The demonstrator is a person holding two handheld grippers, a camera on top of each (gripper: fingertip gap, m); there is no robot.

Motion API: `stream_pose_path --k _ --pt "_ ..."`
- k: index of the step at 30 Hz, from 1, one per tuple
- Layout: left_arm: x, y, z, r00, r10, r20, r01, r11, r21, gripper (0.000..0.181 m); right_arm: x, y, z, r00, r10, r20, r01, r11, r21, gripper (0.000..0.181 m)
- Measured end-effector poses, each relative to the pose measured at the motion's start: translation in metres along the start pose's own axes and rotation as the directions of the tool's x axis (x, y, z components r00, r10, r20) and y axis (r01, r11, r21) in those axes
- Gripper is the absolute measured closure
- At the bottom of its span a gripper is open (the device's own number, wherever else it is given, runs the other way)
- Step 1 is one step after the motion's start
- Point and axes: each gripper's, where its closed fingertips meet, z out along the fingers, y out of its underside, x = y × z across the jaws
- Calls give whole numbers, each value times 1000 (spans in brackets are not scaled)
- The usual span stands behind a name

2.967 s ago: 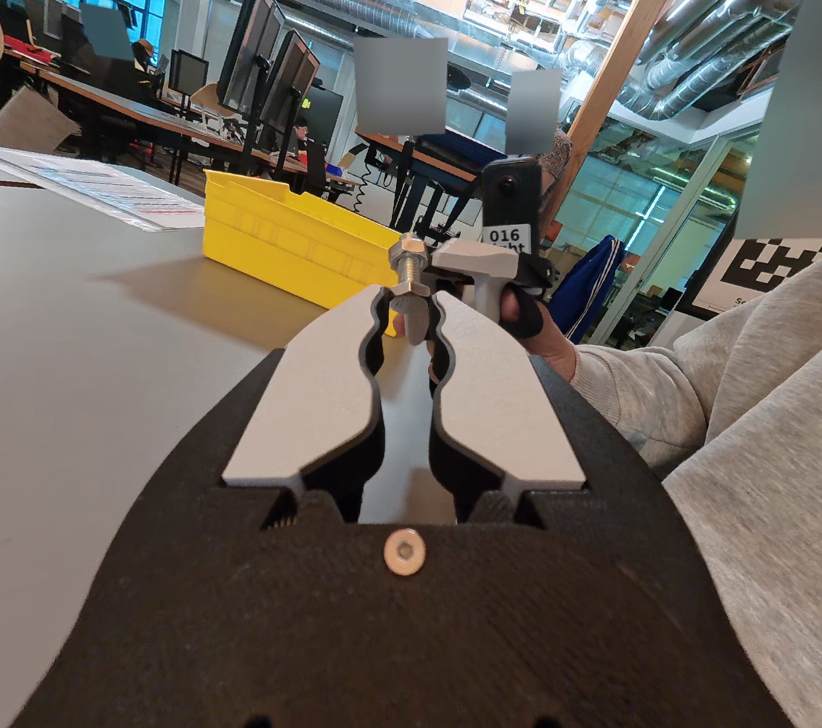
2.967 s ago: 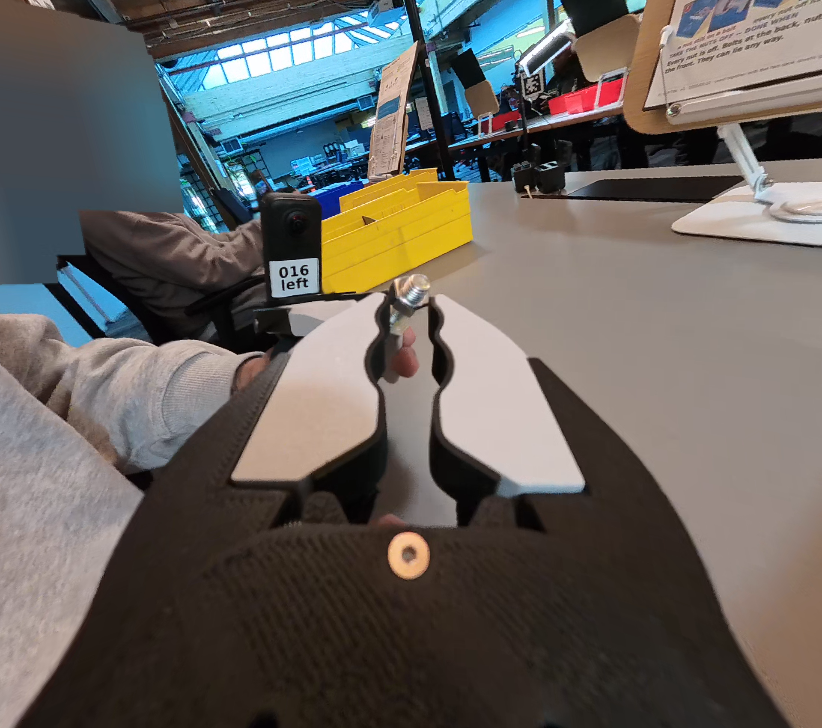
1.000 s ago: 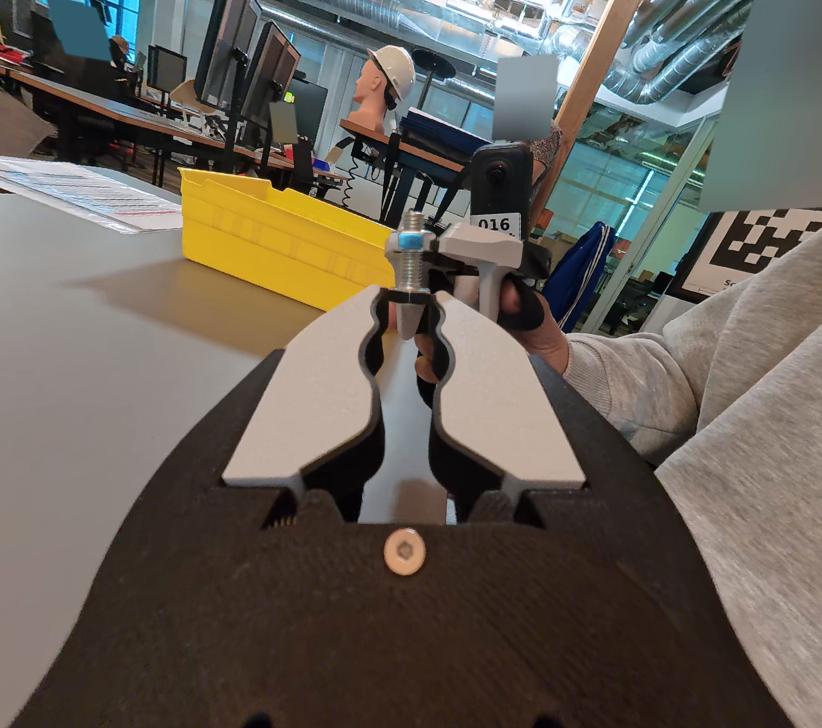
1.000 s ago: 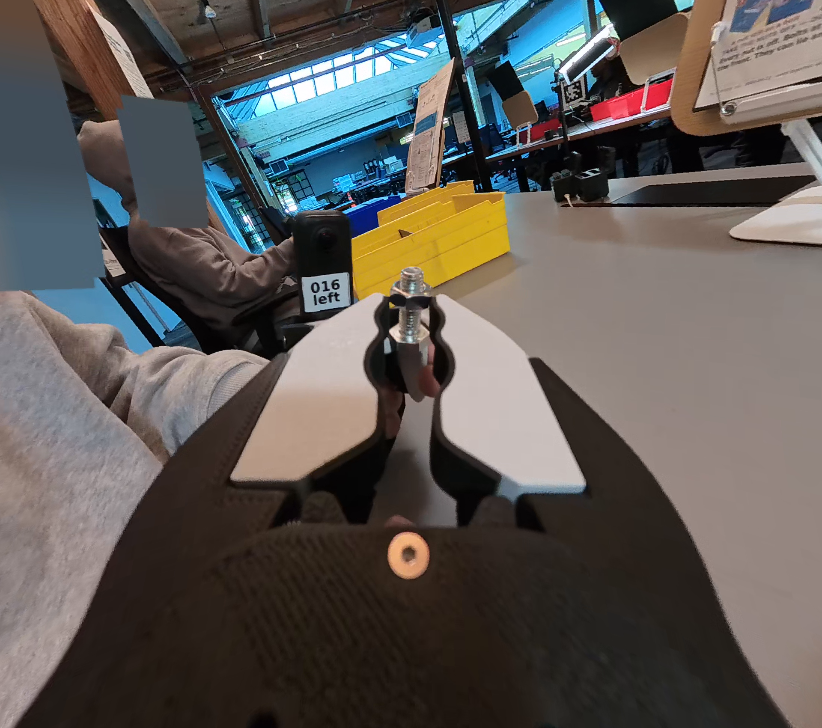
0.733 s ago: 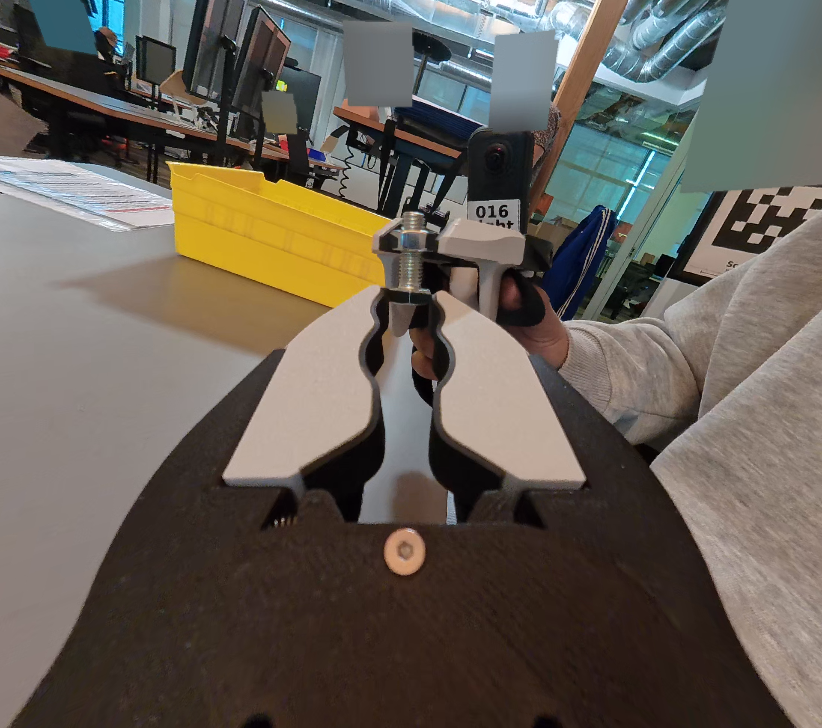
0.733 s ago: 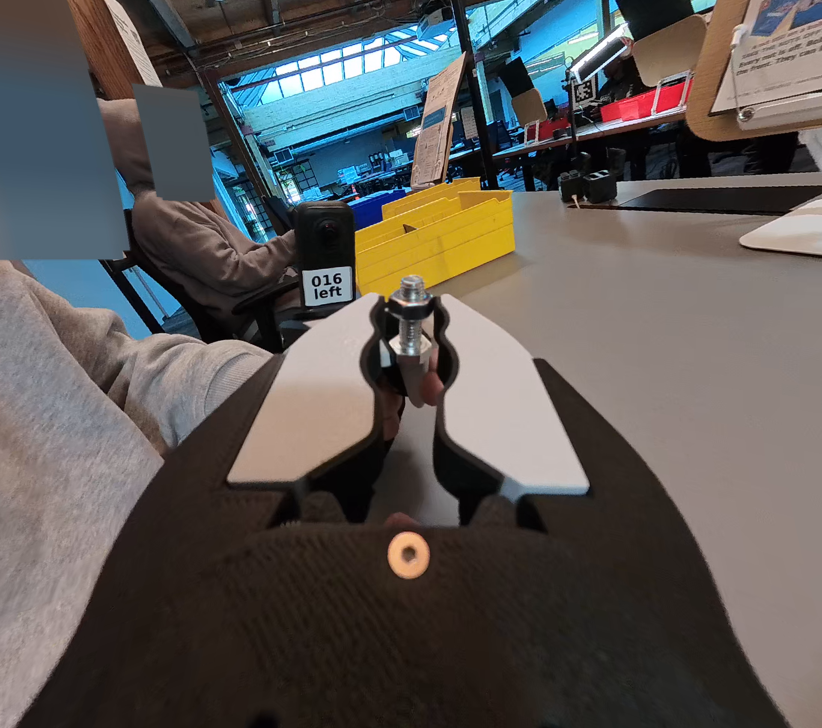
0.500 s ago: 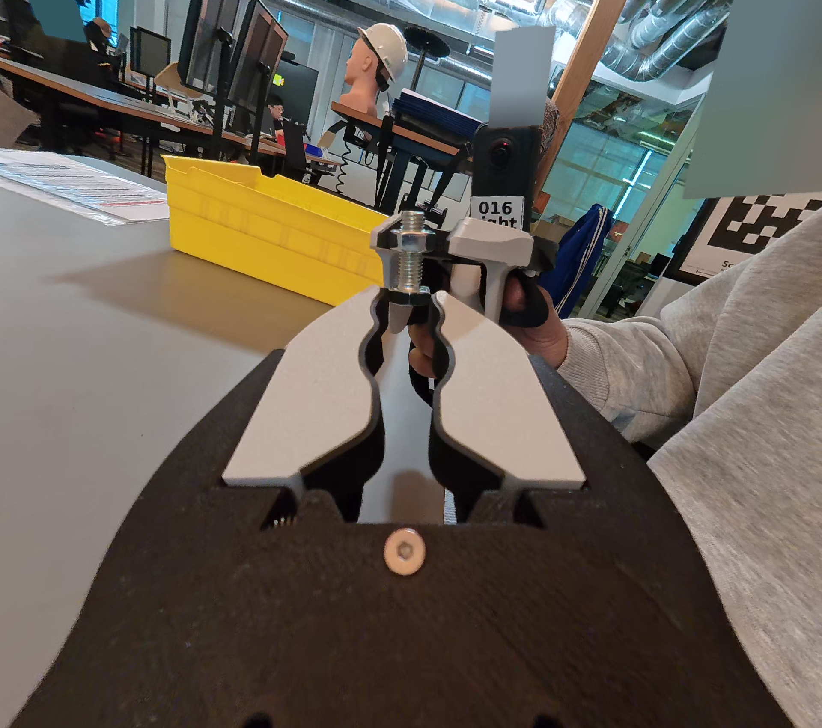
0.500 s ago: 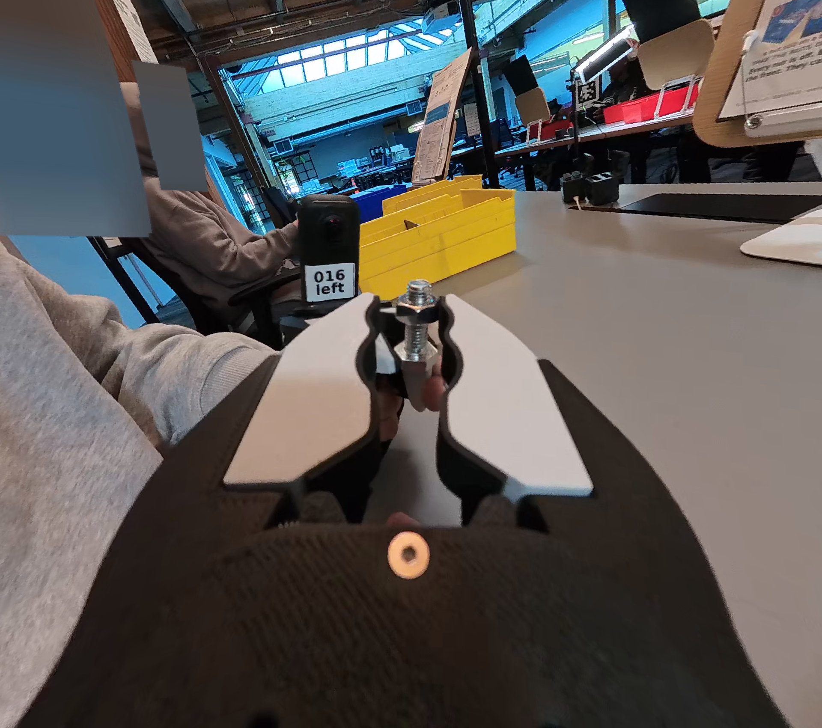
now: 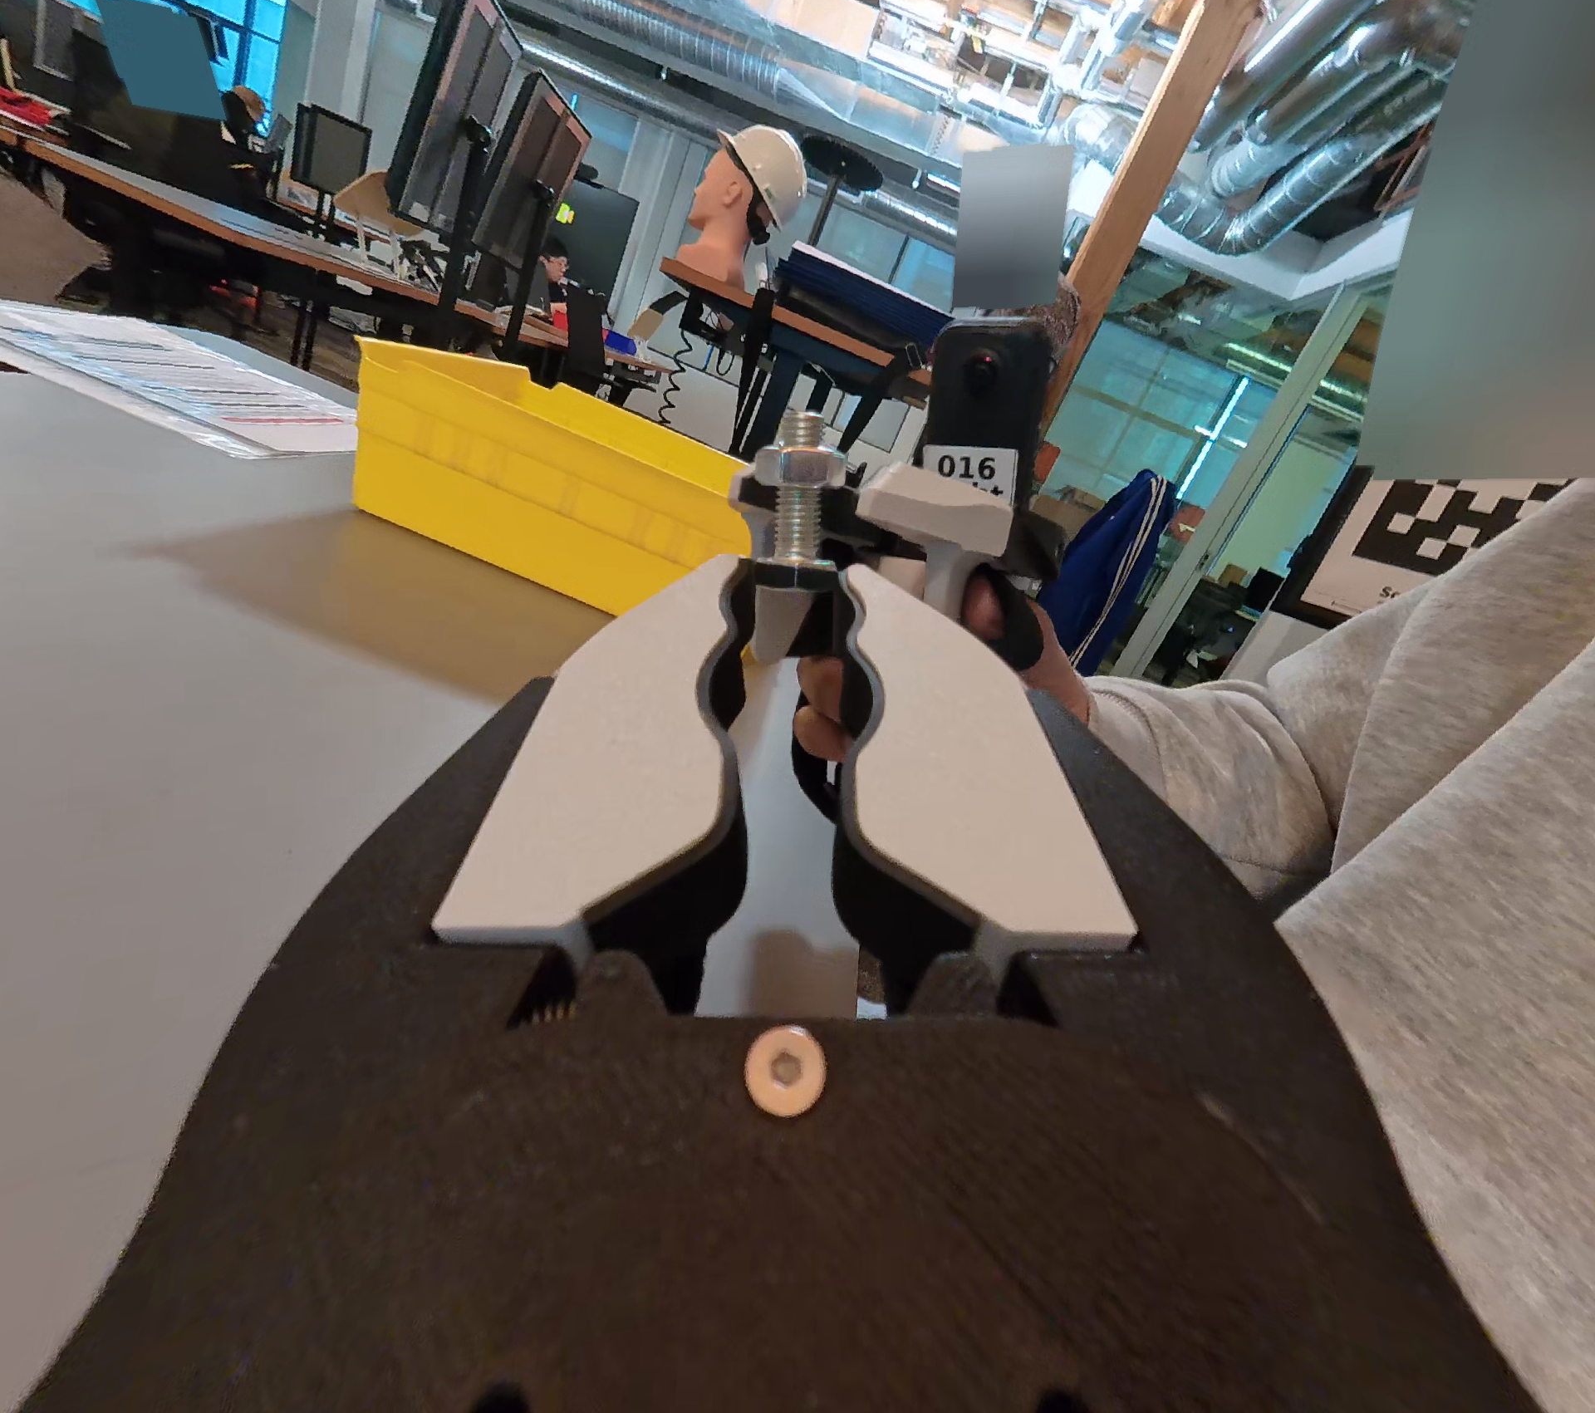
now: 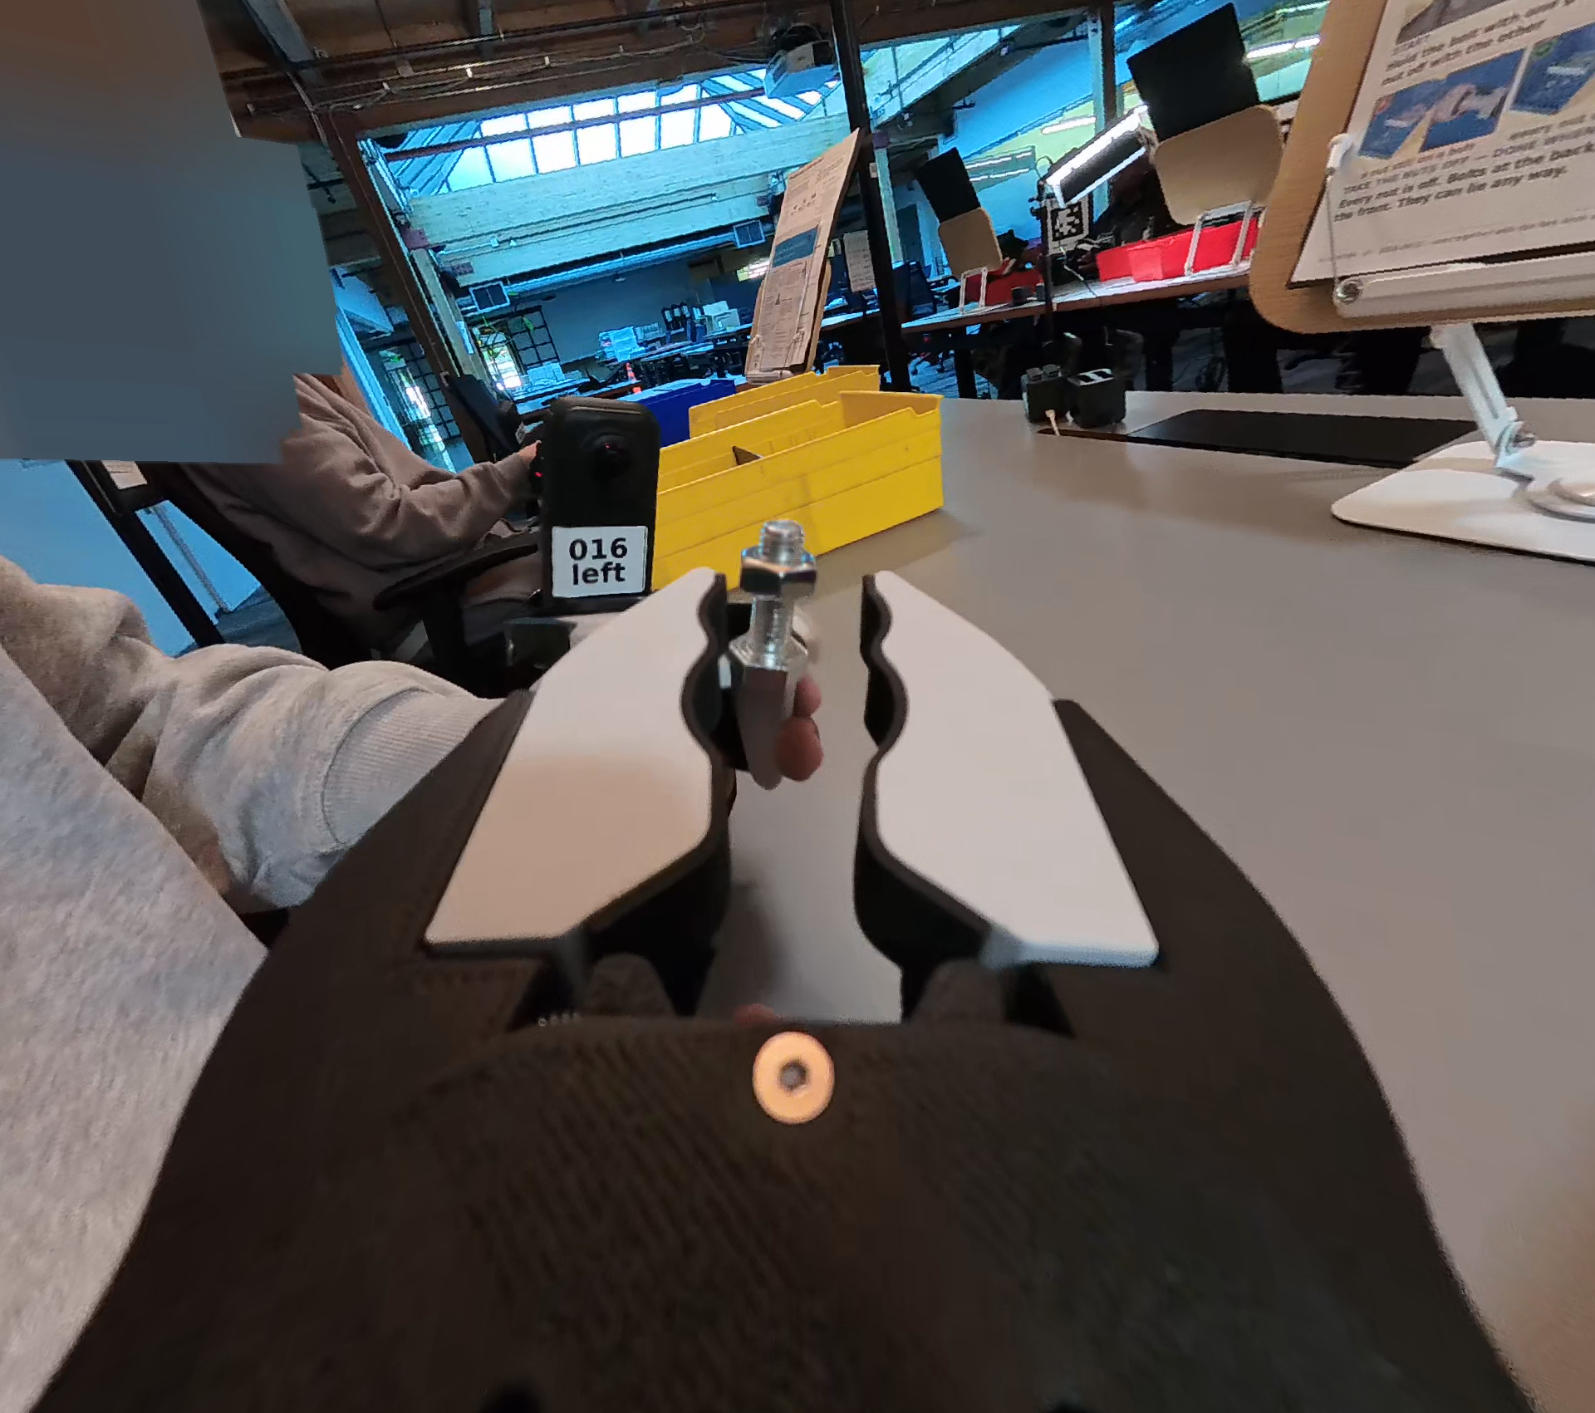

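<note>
right gripper [image 10: 785, 608] jaws now parted off nut [image 10: 778, 577]

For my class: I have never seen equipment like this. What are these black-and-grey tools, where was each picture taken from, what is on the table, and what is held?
No machine here: a person holds a two-jawed hand tool in each hand, each carrying a camera looking along its jaws. One picture comes from the left gripper, the other from the right gripper. The left jaws are shut on the head of an upright bolt with a nut near its top. The right jaws stand open either side of that nut. On the grey table stand a yellow bin and a stand with a printed sheet.
</note>
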Motion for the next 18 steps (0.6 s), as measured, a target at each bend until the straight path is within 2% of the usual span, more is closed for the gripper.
stream_pose_path --k 7,13,15,18 --pt "3 4 2 1000 6 -11 -6 1000 -21 164 -2 9 2 994 94 49 -92 995 -36 162" --pt "3 8 4 1000 -4 -7 4 999 -44 163 -4 12 2 998 45 43 -42 997 -72 172" --pt "1 6 4 1000 1 16 -1 1000 -30 157 -3 11 2 999 35 33 -32 996 -88 172" --pt "-1 5 2 1000 -16 17 16 1000 -25 153 5 -8 -7 999 -37 -15 35 995 -91 172"
